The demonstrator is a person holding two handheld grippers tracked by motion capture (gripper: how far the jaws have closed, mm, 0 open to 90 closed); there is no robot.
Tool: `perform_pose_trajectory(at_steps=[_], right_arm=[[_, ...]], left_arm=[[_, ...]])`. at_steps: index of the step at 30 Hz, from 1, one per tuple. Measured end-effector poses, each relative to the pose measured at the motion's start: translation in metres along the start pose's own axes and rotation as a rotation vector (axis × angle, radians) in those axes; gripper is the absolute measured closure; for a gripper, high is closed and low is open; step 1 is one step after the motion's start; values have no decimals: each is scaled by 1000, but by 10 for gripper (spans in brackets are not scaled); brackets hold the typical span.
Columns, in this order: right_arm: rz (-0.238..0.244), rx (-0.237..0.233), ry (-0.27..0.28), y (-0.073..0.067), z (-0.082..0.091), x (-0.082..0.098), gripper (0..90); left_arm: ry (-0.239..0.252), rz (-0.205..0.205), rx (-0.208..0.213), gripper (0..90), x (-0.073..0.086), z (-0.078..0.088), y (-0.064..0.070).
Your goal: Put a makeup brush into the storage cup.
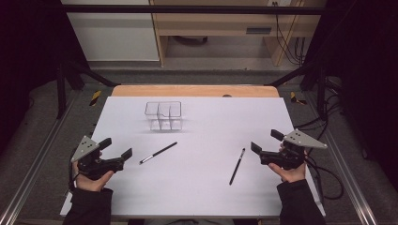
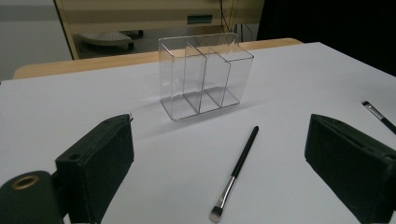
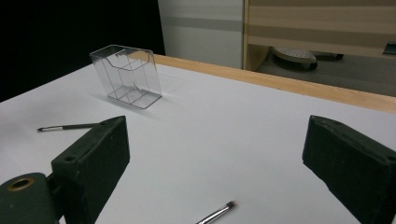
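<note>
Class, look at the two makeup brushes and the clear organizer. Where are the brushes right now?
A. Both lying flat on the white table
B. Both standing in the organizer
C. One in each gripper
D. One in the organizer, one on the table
A: the left brush and right brush lie flat on the white table, apart from the empty organizer.

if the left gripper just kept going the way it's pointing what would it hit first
Probably the nearer makeup brush: it lies on the table between the open left gripper and the clear organizer beyond it. If the fingers pass above the brush, the organizer comes next; height is hard to judge.
</note>
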State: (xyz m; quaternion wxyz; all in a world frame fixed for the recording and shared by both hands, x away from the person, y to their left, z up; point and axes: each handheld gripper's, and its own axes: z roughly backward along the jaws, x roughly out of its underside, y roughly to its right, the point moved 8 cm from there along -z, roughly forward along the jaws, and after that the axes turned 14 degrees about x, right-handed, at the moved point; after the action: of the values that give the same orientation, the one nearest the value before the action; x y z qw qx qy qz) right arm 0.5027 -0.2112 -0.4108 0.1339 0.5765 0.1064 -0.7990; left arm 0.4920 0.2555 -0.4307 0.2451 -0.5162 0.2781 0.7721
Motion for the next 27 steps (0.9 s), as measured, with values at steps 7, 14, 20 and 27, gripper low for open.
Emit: perform_pose_trajectory(at_steps=[7, 14, 20, 27], right_arm=[[0, 10, -9, 1, 0, 1, 77], [10, 13, -22, 0, -2, 3, 77], [15, 6, -41, -6, -6, 6, 79], [26, -5, -60, -18, -10, 8, 88]], left_arm=[[-2, 5, 3, 76, 2, 0, 0], [-2, -1, -1, 77, 2, 1, -1], [0, -5, -2, 77, 1, 1, -1], [0, -10, 1, 78, 1, 0, 0]])
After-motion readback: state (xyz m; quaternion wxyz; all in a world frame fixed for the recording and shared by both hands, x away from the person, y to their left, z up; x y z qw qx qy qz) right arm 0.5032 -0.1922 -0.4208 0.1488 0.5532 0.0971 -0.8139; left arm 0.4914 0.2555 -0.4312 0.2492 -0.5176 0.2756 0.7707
